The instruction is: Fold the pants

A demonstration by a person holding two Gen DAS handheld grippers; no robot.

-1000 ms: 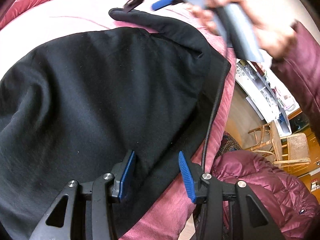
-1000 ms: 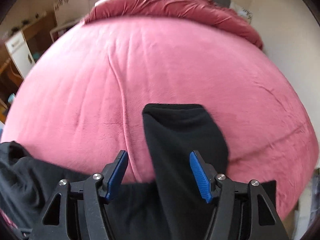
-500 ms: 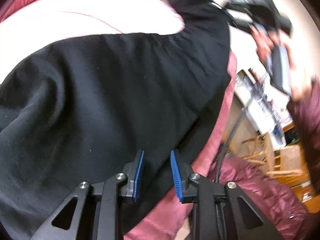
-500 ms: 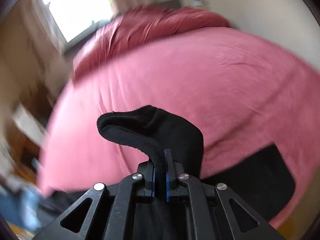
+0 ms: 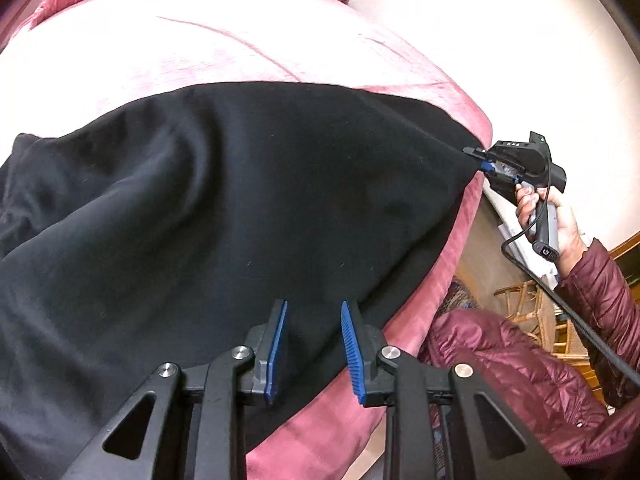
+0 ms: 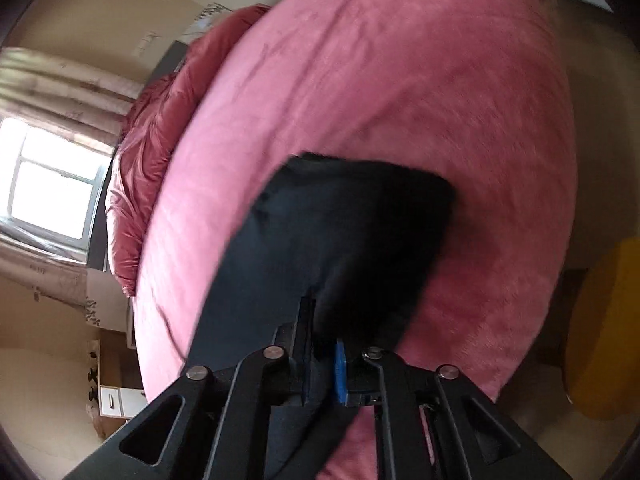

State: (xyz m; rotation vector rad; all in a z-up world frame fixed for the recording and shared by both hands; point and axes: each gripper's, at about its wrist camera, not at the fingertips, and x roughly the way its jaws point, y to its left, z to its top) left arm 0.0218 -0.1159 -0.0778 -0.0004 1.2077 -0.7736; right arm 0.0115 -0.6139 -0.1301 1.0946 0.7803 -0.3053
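Both fingers (image 5: 349,344) pinching pants (image 5: 240,208).

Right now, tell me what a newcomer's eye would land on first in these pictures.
The big black pants spread over a pink bed fill the left wrist view. At their far right corner the right gripper, in a hand with a maroon sleeve, pinches the cloth and pulls it taut. Near the bottom, the left gripper has a fold of the pants between its blue fingers.
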